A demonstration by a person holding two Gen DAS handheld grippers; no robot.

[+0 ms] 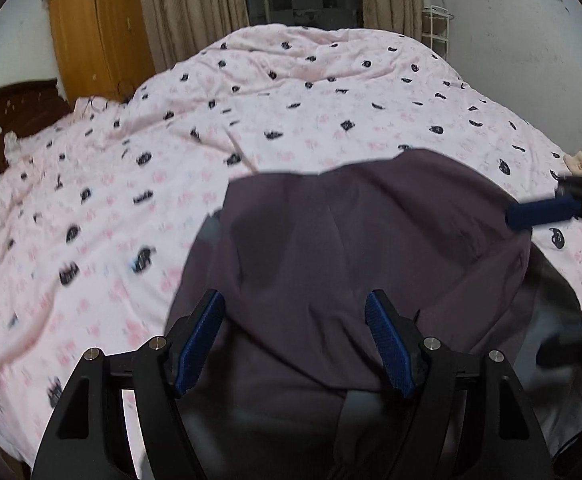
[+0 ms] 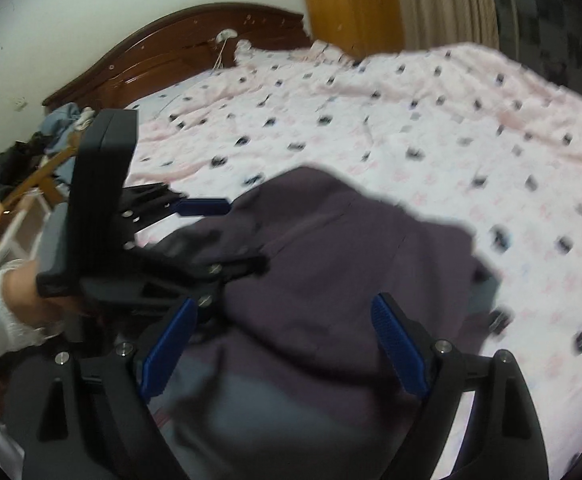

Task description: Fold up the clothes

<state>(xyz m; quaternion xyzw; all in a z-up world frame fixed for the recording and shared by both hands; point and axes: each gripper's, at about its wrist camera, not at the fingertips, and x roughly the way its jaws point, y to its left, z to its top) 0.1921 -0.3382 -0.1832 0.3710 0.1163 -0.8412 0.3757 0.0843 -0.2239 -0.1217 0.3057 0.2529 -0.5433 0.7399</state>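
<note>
A dark purple garment [image 1: 351, 240] lies rumpled on the pink bedspread [image 1: 171, 168] near the bed's front edge, with grey fabric [image 1: 363, 404] showing at its near side. My left gripper [image 1: 293, 306] hovers open over it, nothing between its blue pads. In the right wrist view the same garment [image 2: 331, 264] fills the lower middle, and my right gripper [image 2: 285, 308] stands open above it. The left gripper [image 2: 247, 236] appears there at the left, open, held by a hand [image 2: 23, 300] in a white sleeve. A blue pad [image 1: 539, 214] of the right gripper touches the garment's right edge.
A wooden headboard [image 2: 179, 48] bounds the bed on one side, with a wardrobe [image 1: 95, 28] and curtains [image 1: 195, 0] beyond it. Clothes are piled on a wooden chair [image 2: 47, 152] beside the bed. A white rack [image 1: 437, 28] stands by the far wall.
</note>
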